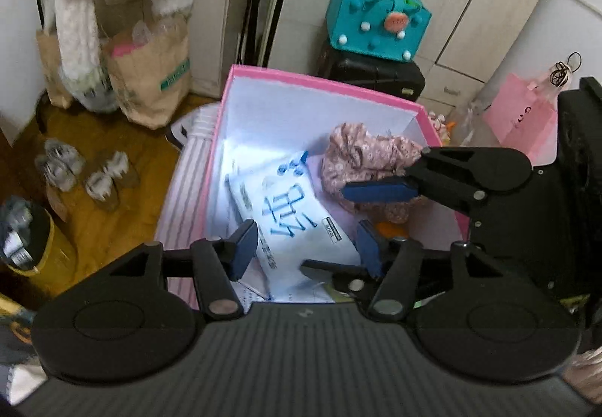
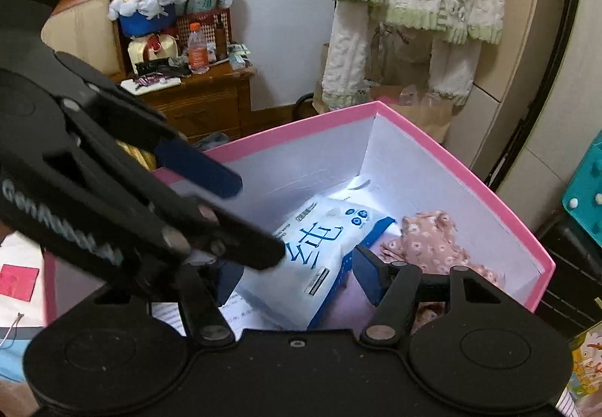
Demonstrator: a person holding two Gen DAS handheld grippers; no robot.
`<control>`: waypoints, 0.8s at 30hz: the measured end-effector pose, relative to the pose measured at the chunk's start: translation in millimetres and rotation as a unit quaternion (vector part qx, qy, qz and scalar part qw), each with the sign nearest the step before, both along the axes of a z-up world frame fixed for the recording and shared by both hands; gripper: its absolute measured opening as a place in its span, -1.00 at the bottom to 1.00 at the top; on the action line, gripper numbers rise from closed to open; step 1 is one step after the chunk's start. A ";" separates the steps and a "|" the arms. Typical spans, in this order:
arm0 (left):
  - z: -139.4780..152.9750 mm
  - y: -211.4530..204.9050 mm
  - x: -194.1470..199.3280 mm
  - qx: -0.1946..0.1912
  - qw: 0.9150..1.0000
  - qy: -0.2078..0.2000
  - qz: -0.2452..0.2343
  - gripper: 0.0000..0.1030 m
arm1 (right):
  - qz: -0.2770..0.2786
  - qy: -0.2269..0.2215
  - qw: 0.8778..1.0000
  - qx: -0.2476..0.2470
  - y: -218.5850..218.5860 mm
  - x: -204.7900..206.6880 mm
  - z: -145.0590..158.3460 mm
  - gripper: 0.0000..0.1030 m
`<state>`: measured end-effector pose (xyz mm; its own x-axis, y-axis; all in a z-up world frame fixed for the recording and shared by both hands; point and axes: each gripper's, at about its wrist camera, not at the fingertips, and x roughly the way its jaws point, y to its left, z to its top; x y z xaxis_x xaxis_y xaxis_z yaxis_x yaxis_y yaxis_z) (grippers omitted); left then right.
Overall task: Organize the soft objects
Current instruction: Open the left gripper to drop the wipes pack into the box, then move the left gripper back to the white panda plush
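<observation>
— Two soft things in the left wrist view?
— Yes: a wipes pack (image 1: 289,214) and pink floral cloth (image 1: 361,157) lying inside the pink box (image 1: 320,80). The left gripper (image 1: 306,246) is spread above the pack, gripping nothing.
— And the right wrist view?
— The right gripper (image 2: 297,279) is likewise released over the pack, cloth beside it.

wipes pack (image 2: 320,247): large blue character "纯", small print too fine to read | same pack, left wrist view (image 1: 289,214): blue character seen upside down, small dark label unreadable | left gripper (image 2: 259,217) body: pale lettering, seemingly "GenRobot", partly blurred | paper bag (image 1: 154,78): green label, illegible
</observation>
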<state>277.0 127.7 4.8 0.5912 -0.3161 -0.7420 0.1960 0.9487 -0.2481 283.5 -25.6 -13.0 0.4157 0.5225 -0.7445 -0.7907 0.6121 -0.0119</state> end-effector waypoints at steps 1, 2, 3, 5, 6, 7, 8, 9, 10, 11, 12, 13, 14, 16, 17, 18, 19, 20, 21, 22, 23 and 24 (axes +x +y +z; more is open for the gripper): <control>3.5 0.8 -4.6 0.003 1.000 -0.007 0.000 0.14 | 0.001 -0.003 1.000 0.001 -3.9 -2.7 2.3 0.33; 7.7 2.1 -9.3 0.005 1.000 -0.013 0.002 0.15 | 0.000 -0.007 1.000 0.001 -8.0 -6.5 5.4 0.33; 12.2 3.7 -13.6 0.007 1.000 -0.019 0.002 0.16 | 0.001 -0.013 1.000 0.003 -13.4 -11.9 9.2 0.33; 21.2 5.3 -22.1 0.017 0.999 -0.031 0.001 0.18 | 0.002 -0.017 1.000 0.010 -23.4 -22.3 17.3 0.33; 24.8 5.2 -26.3 0.024 0.999 -0.035 0.000 0.19 | 0.001 -0.018 1.000 0.014 -28.8 -26.2 21.9 0.33; 28.2 5.0 -30.0 0.031 0.999 -0.038 -0.001 0.19 | 0.000 -0.018 1.000 0.020 -34.0 -30.6 26.5 0.33; 31.5 4.2 -33.7 0.036 0.999 -0.039 -0.003 0.19 | -0.001 -0.017 1.000 0.025 -38.9 -35.0 30.9 0.33; 33.9 3.8 -36.5 0.039 0.998 -0.039 -0.006 0.19 | -0.001 -0.015 0.999 0.029 -42.7 -38.7 34.4 0.33; 36.6 2.1 -39.5 0.041 0.998 -0.039 -0.012 0.19 | -0.002 -0.014 0.999 0.035 -47.3 -42.8 38.8 0.33; 39.0 0.4 -42.5 0.041 0.998 -0.037 -0.019 0.19 | -0.003 -0.012 0.999 0.038 -49.5 -45.7 41.8 0.33; 41.6 -1.2 -45.5 0.038 0.998 -0.032 -0.028 0.19 | -0.005 -0.009 0.999 0.042 -53.5 -49.4 46.4 0.33; 44.0 -3.2 -48.8 0.034 0.998 -0.027 -0.034 0.19 | -0.007 -0.007 0.999 0.045 -56.3 -52.2 49.8 0.33; 47.0 -5.3 -53.2 0.031 0.998 -0.024 -0.040 0.19 | -0.008 -0.004 0.999 0.050 -60.6 -56.3 54.7 0.33; 52.6 -10.8 -61.2 0.038 0.998 -0.027 -0.048 0.19 | -0.009 -0.001 0.998 0.055 -67.5 -64.3 62.3 0.33; 55.8 -14.4 -66.4 0.044 0.997 -0.031 -0.051 0.19 | -0.010 0.000 0.998 0.058 -72.0 -69.7 65.9 0.33; 58.9 -17.2 -70.9 0.048 0.997 -0.035 -0.055 0.19 | -0.011 -0.001 0.998 0.061 -76.2 -74.7 69.6 0.33; 62.1 -20.8 -76.2 0.052 0.996 -0.039 -0.059 0.19 | -0.012 -0.002 0.998 0.064 -80.2 -79.1 72.5 0.33; 65.4 -24.3 -81.4 0.055 0.996 -0.042 -0.064 0.19 | -0.014 -0.003 0.998 0.067 -84.7 -84.1 76.1 0.33; 68.9 -28.0 -87.1 0.057 0.995 -0.046 -0.070 0.19 | -0.015 -0.003 0.997 0.069 -89.0 -89.1 79.0 0.33; 71.7 -31.8 -92.3 0.060 0.994 -0.049 -0.076 0.20 | -0.016 -0.003 0.997 0.072 -93.2 -93.1 81.4 0.33; 74.2 -36.4 -97.9 0.065 0.993 -0.051 -0.085 0.21 | -0.017 -0.003 0.997 0.074 -96.9 -97.6 83.2 0.33; 75.9 -41.1 -102.7 0.071 0.992 -0.053 -0.094 0.21 | -0.018 -0.002 0.997 0.077 -101.8 -102.9 85.3 0.33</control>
<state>174.3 86.6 80.7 0.6097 -0.3249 -0.7230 0.3900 0.9171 -0.0833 180.5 -127.4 72.3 0.4384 0.6158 -0.6546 -0.7684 0.6346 0.0824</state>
